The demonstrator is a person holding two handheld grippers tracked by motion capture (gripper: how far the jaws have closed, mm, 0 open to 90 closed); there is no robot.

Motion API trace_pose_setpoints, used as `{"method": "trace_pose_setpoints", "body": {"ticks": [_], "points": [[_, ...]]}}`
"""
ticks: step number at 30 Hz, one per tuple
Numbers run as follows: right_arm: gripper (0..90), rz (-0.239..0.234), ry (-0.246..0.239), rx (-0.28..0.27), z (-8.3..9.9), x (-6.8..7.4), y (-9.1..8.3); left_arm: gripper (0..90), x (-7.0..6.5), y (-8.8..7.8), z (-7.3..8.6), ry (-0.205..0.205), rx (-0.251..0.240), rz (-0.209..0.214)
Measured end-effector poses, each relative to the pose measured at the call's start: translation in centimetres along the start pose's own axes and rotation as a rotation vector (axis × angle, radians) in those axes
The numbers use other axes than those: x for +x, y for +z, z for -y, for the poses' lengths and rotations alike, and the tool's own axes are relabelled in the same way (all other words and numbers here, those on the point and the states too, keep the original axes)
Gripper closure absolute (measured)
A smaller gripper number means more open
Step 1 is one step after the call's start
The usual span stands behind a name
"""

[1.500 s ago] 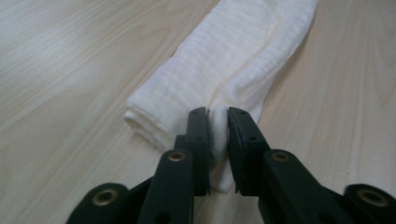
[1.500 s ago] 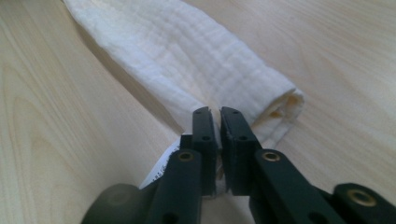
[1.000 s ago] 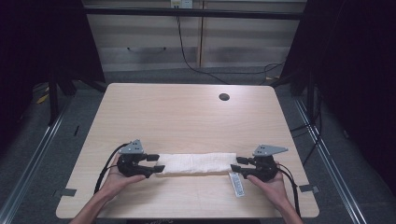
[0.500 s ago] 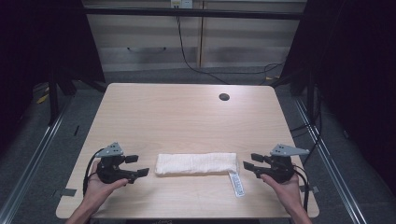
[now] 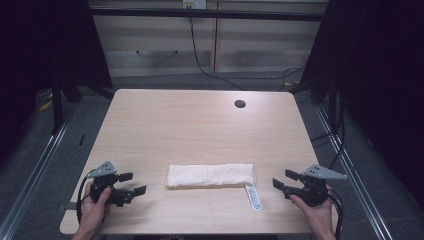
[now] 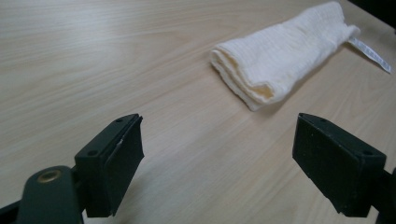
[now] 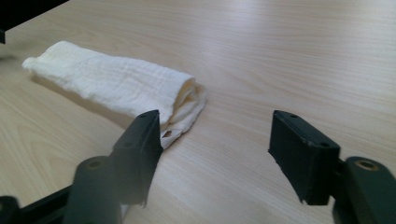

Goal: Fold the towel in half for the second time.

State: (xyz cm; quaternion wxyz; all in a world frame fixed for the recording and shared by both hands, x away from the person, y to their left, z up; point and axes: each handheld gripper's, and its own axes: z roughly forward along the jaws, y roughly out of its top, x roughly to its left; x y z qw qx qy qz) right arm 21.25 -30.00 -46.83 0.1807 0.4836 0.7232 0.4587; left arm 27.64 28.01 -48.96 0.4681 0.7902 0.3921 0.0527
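A folded white cloth [image 5: 210,175] lies as a long roll near the table's front edge, with a white label [image 5: 253,196] sticking out at its right end. My left gripper [image 5: 133,183] is off its left end, apart from it, and its jaws have just been opening with nothing between them. In the left gripper view the cloth [image 6: 280,60] and its label [image 6: 371,53] lie beyond the open gripper [image 6: 217,140]. My right gripper [image 5: 283,179] is off the right end, jaws also just opening and empty. In the right gripper view the cloth [image 7: 116,79] lies just past the open gripper [image 7: 212,135].
The wooden table [image 5: 200,125] has a round cable hole [image 5: 240,104] at the back right. Both hands rest close to the front edge. Metal rails [image 5: 40,160] run along the floor on either side, and cabinets [image 5: 165,45] stand behind.
Both grippers have let go of the cloth's ends, opened wide and drawn apart, left going left and right going right. The cloth stays flat on the table.
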Motion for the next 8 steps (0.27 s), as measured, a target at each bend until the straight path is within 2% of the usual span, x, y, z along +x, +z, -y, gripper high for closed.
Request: {"method": "trace_pose_setpoints", "body": {"ticks": [2,3,4,5,8], "points": [[33.1,0.007,0.006,0.014,0.21,-0.20,0.11,16.3,0.49,-0.27,0.20,-0.039,-0.006,-0.017],[33.1,0.008,0.008,0.019,0.30,-0.33,0.16,15.7,0.53,-0.28,0.27,-0.037,0.003,-0.048],[33.0,0.007,0.013,0.023,0.35,-0.46,0.22,17.1,0.63,-0.29,0.36,-0.023,0.012,-0.050],[32.6,0.011,0.014,0.029,0.40,-0.57,0.27,17.2,0.65,-0.27,0.45,-0.025,0.004,-0.039],[29.3,0.053,0.001,0.038,0.79,-0.80,0.59,16.3,0.51,-0.30,0.48,-0.008,0.000,-0.034]]}}
